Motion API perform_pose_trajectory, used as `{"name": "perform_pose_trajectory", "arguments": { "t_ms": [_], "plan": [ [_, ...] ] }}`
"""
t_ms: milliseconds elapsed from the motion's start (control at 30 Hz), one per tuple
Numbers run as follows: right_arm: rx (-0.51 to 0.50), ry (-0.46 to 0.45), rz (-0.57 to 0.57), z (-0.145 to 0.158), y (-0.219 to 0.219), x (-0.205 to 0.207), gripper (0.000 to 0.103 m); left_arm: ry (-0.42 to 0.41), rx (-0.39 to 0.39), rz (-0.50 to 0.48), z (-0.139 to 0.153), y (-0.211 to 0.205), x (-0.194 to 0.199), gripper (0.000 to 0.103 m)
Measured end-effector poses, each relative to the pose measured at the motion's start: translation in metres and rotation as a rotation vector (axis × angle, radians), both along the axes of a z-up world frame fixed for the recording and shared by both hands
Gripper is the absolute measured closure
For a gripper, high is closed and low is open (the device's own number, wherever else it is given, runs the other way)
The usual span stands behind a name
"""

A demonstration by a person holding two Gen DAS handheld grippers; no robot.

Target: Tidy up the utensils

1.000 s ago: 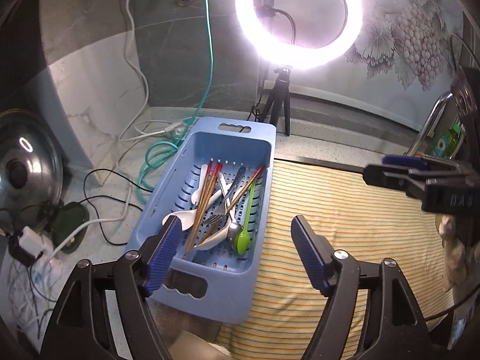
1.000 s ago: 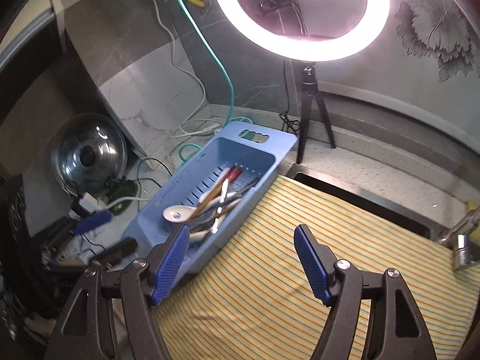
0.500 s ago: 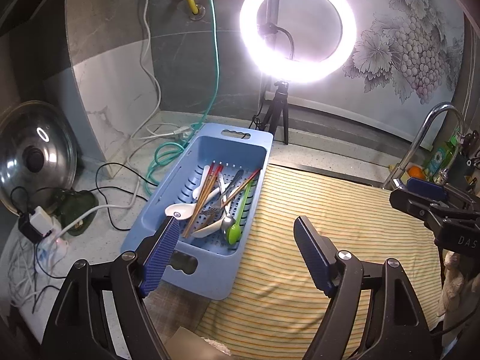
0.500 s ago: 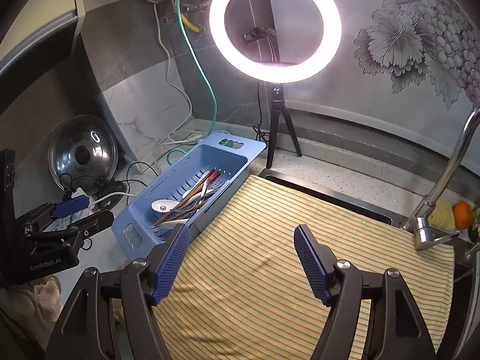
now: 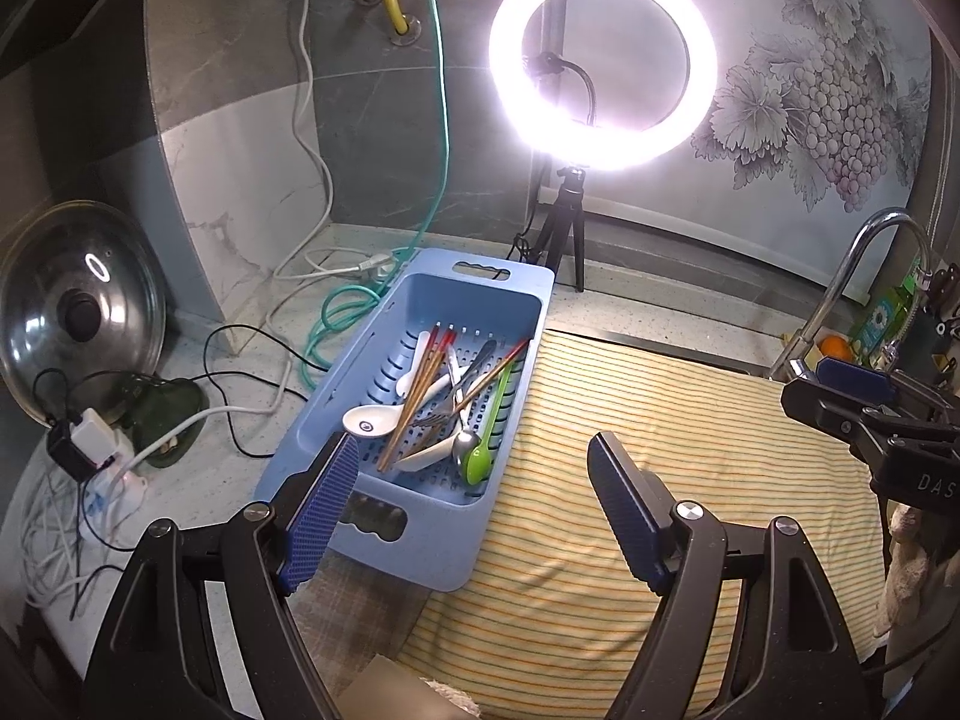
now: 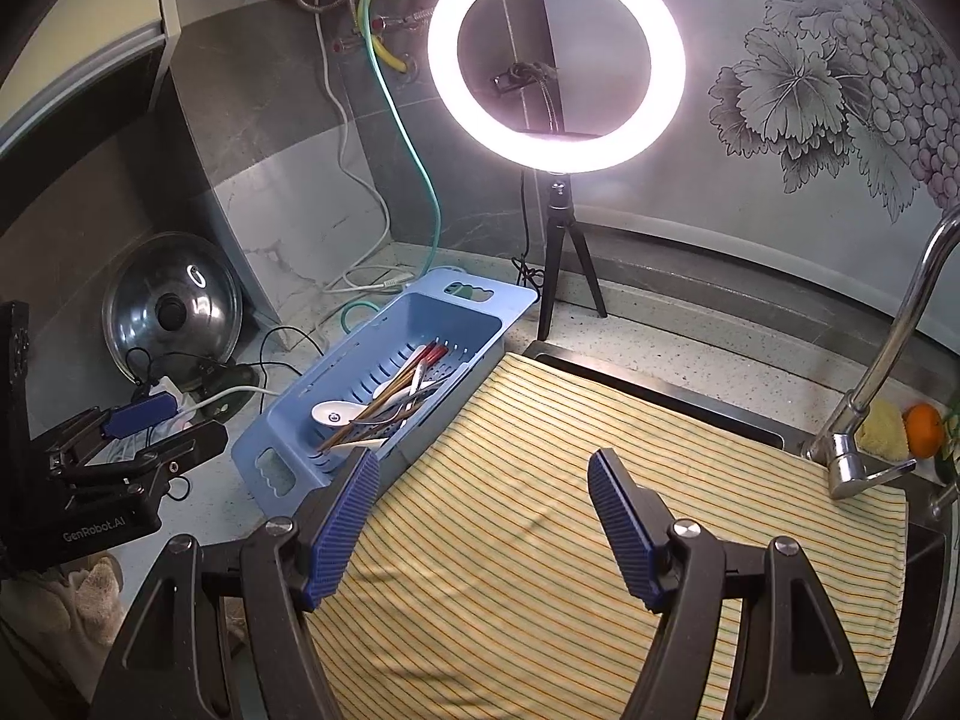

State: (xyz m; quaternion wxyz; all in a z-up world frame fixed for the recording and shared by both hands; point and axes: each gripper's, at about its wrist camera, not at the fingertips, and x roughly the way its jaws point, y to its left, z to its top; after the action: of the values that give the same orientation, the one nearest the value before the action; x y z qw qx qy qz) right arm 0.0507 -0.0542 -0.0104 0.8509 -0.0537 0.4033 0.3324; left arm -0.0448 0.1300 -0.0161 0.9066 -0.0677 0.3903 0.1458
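Left gripper (image 5: 474, 510) and right gripper (image 6: 483, 516): jaws wide apart, nothing held. Blue basket (image 5: 510, 294) centre-left, holding chopsticks (image 5: 420, 390), spoons.

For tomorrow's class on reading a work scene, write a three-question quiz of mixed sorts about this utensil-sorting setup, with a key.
1. True or false: the blue basket lies on top of the striped cloth.
2. Multiple choice: the green spoon lies A) on the cloth, B) in the basket, C) between the left tool's fingers.
3. Fill in: both the left tool and the right tool are ____ and hold nothing.

Key
1. False: the basket sits beside the cloth, along its left edge.
2. B: it lies among the chopsticks and the white spoon.
3. Open.
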Motion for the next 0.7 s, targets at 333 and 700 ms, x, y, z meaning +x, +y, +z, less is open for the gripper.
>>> {"name": "perform_pose_trajectory", "arguments": {
  "t_ms": [333,700],
  "plan": [
    [0.000,0.000,-0.005,0.0007,-0.0016,-0.0009,0.034,-0.002,-0.001,-0.008,0.0018,-0.0032,0.0005,0.024],
    [0.001,0.009,-0.008,0.0001,-0.0042,0.0014,0.034,0.003,-0.002,-0.010,0.0016,-0.0052,0.0003,0.024]
  ]
}}
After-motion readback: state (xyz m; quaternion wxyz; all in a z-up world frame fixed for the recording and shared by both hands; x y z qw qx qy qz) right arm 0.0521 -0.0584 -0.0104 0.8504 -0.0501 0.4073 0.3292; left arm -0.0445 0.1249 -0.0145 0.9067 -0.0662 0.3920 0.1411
